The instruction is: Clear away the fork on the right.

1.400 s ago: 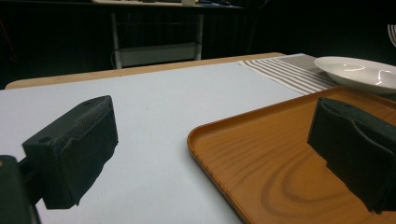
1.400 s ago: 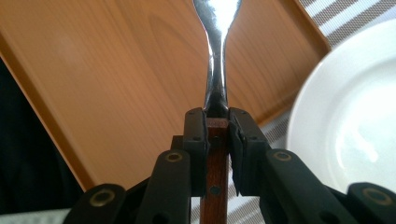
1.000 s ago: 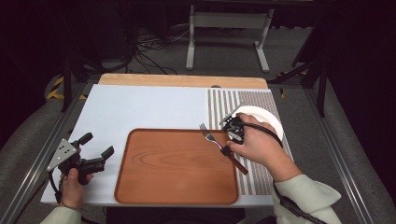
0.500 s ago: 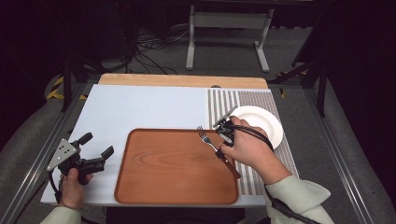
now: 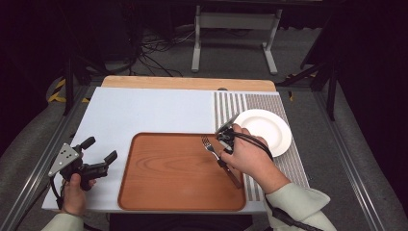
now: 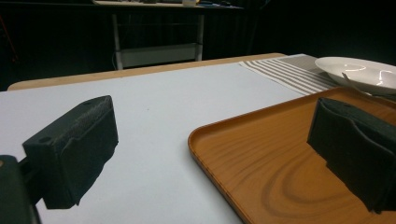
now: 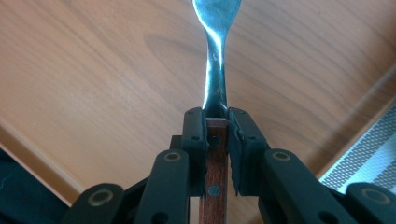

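Nearest the person, the left gripper (image 5: 98, 163) sits low at the front left of the white mat (image 5: 144, 110), its jaws released and wide apart with nothing between them; in the left gripper view one jaw hangs over the mat and the other over the near corner of the tray (image 6: 261, 172).

To the right, the right gripper (image 5: 225, 143) is clenched on the fork (image 5: 211, 147), grasping it where the handle meets the metal. The right gripper view shows this plainly: the two pads press on either side of a dark reddish wooden handle (image 7: 214, 168) with small round rivets, and a polished steel neck rises from it, widening toward the head at the top edge. In the high view the tines point to the far left over the right part of the wooden tray (image 5: 168, 168), while the handle runs back under the hand toward the tray's right rim.

Just beyond the hand, a white plate (image 5: 269, 130) rests on the striped placemat (image 5: 250, 101)
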Demonstrator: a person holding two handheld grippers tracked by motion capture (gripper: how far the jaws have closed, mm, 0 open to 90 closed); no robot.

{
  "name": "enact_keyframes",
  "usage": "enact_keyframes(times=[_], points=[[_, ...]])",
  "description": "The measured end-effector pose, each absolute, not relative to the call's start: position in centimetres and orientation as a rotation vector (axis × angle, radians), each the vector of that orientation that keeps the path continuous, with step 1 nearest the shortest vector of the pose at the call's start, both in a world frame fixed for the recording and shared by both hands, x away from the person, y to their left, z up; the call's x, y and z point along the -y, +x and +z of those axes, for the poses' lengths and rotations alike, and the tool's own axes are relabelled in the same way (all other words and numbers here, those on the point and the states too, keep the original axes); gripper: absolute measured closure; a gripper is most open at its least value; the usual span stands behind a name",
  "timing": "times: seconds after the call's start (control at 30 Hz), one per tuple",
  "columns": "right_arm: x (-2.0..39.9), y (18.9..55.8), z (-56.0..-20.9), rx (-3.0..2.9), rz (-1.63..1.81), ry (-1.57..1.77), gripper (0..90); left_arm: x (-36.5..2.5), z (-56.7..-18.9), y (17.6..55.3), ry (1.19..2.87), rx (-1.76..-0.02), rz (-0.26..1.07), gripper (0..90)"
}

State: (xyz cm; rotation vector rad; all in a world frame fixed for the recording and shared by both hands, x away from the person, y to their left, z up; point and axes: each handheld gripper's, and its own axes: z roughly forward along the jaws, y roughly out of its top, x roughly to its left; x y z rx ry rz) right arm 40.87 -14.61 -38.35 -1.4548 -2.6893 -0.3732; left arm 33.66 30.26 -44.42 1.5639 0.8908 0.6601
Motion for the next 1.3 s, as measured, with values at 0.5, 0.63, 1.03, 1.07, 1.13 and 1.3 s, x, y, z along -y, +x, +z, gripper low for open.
enact_keyframes(times=[0.5, 0.63, 1.03, 1.07, 1.13, 1.3], points=[[14.4, 41.0, -40.2, 2.605, -0.308, -1.595, 78.0, -30.3, -44.4, 33.7, 1.565, -0.892, 0.66, 2.6], [14.3, 41.0, -40.5, 2.593, -0.281, -1.63, 78.0, -30.3, -44.4, 33.7, 1.565, -0.892, 0.66, 2.6], [14.2, 40.9, -41.1, 2.551, -0.226, -1.645, 77.8, -30.4, -44.5, 33.7, 1.565, -0.897, 0.654, 2.6], [14.2, 40.9, -41.2, 2.546, -0.225, -1.648, 77.8, -30.4, -44.5, 33.7, 1.565, -0.897, 0.654, 2.6], [14.2, 40.9, -41.2, 2.544, -0.224, -1.646, 77.7, -30.4, -44.5, 33.7, 1.565, -0.897, 0.653, 2.6], [14.2, 41.0, -40.9, 2.534, -0.271, -1.632, 65.7, -30.4, -44.5, 33.7, 1.562, -0.897, 0.654, 2.6]])
